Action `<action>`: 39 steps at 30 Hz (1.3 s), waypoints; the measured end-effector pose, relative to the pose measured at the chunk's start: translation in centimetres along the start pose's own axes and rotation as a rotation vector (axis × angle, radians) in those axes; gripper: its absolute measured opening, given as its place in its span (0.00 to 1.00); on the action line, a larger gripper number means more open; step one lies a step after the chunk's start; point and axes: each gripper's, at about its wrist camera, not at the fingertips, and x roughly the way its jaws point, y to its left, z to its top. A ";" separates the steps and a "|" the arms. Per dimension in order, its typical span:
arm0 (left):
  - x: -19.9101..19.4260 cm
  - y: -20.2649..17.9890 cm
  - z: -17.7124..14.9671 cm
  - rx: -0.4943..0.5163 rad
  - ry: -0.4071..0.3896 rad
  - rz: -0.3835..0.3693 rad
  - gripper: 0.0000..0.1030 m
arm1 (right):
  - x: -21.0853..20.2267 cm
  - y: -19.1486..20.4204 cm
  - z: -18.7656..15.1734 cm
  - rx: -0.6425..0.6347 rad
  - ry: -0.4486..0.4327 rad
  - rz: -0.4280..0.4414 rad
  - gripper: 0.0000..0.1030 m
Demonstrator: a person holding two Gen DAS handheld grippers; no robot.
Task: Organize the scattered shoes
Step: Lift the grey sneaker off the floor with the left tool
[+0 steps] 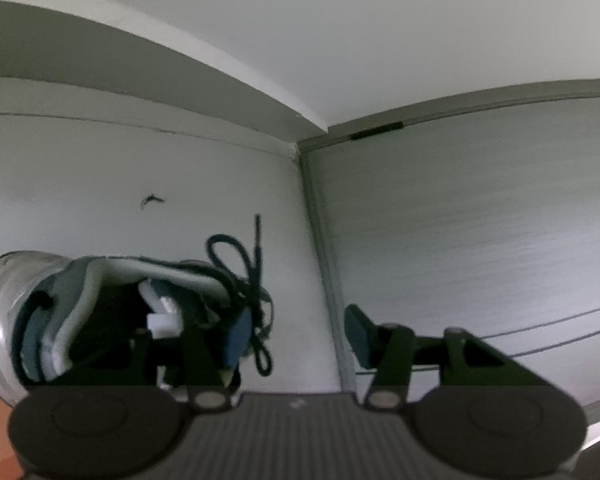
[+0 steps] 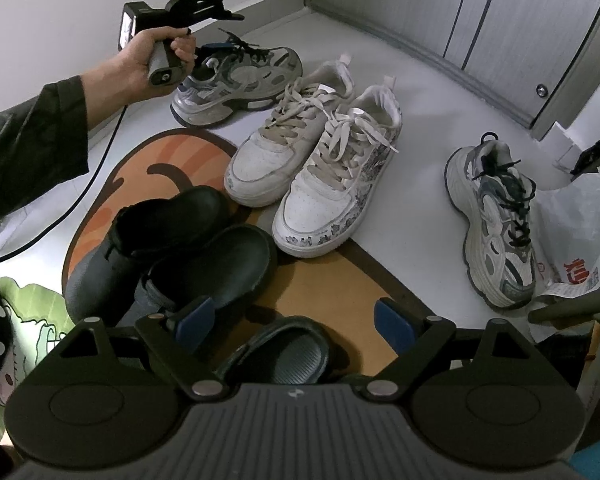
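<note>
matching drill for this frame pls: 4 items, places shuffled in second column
Column 1:
1. grey sneaker with black laces
2. white sneaker pair
3. black clogs
4. left tool

Column 2:
A. on the orange mat, in front of the right tool
B. alone on the floor, beside the white plastic bag
C. held in a hand at the far grey sneaker
D. side by side, toes on the mat's edge

Pairs: 1-B, 2-D, 3-A, 4-C
</note>
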 end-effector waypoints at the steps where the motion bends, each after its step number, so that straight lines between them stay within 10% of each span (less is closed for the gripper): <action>1: 0.2 -0.2 0.0 0.003 0.001 0.014 0.53 | 0.0 0.0 0.0 0.001 -0.001 0.002 0.88; 6: 1.0 -1.1 -0.1 0.057 -0.003 0.112 0.43 | -0.3 -0.1 0.1 0.010 -0.008 0.014 0.88; 10: 1.4 -1.5 -0.1 0.073 0.005 0.231 0.05 | -0.7 -0.2 0.2 0.026 -0.014 0.026 0.88; 18: 4.0 -5.0 0.6 0.137 0.058 0.462 0.14 | -2.7 0.0 0.9 0.091 -0.046 0.109 0.88; 22: 5.4 -7.0 1.1 0.144 0.105 0.552 0.38 | -4.0 0.0 1.2 0.132 -0.069 0.162 0.88; 28: 8.4 -10.1 2.6 0.209 0.199 0.769 0.42 | -5.4 -1.4 1.4 0.264 -0.072 0.274 0.88; 34: 12.1 -10.6 3.7 0.201 0.292 0.872 0.70 | -5.9 -3.0 0.7 0.367 -0.078 0.287 0.88; 39: 12.5 -10.8 4.0 0.133 0.288 0.946 0.63 | -5.8 -4.1 0.8 0.452 -0.079 0.334 0.90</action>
